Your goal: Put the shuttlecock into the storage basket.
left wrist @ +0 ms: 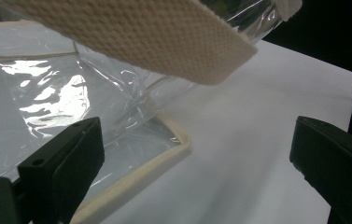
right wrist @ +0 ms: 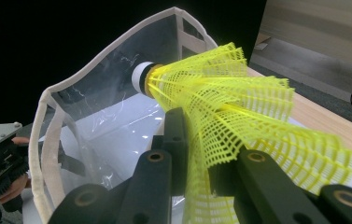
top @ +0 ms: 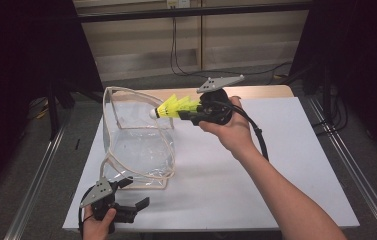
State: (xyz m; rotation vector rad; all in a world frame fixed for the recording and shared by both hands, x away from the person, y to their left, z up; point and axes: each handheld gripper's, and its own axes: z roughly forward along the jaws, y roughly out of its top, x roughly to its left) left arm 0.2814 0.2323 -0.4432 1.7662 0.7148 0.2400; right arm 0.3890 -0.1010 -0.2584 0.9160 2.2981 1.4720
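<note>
A clear plastic bag (top: 136,145) with beige trim stands on the white sheet (top: 266,165), its mouth facing up. My right gripper (top: 192,114) is shut on the skirt of a yellow mesh shuttlecock (top: 172,107), held level at the bag's upper right rim with the white cork pointing at the opening. In the right gripper view the shuttlecock (right wrist: 229,107) fans out between the black jaws, with the bag (right wrist: 71,107) behind it. My left gripper (top: 135,192) rests open at the bag's near bottom corner. The bag's trimmed edge (left wrist: 136,172) lies beside one jaw, unpinched, under a beige strap (left wrist: 131,32).
The white sheet covers a wooden table (top: 261,91) whose far edge shows. Metal frame rails (top: 36,175) run along both sides of the table. Black cables (top: 176,55) hang at the back wall. Bare sheet stretches to the right of the bag.
</note>
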